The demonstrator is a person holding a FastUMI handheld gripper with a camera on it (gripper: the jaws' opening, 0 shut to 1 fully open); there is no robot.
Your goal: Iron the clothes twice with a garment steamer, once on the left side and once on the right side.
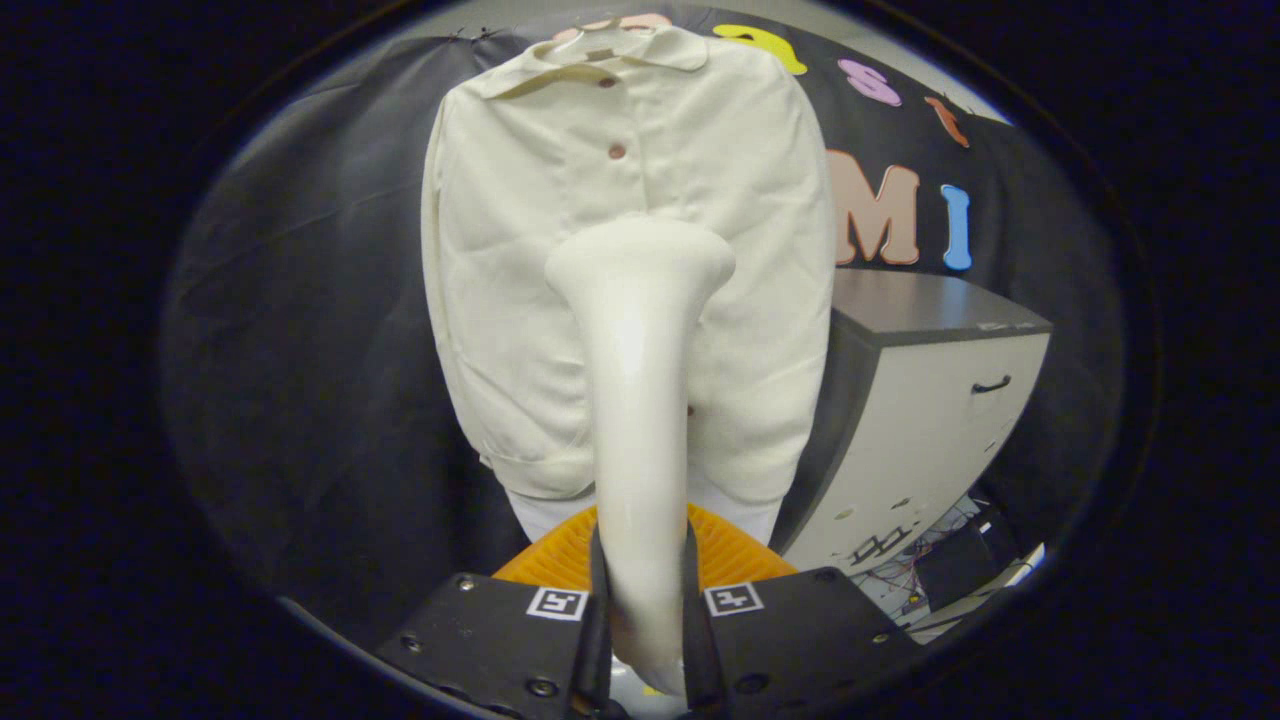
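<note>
A cream button-up shirt (520, 250) hangs on a hanger against the black cloth wall, straight ahead of me. A white garment steamer (640, 400) stands upright between my fingers, its handle pinched from both sides. The steamer's flared head (640, 258) sits in front of the middle of the shirt, close to the button line; whether it touches the cloth I cannot tell. My gripper (645, 620) is shut on the steamer's handle.
An orange ribbed object (735, 555) lies below the shirt, just beyond my fingers. A pale cabinet (930, 420) with a dark top and a black handle stands right of the shirt. Loose cables and a dark box (950, 575) lie by the cabinet's foot.
</note>
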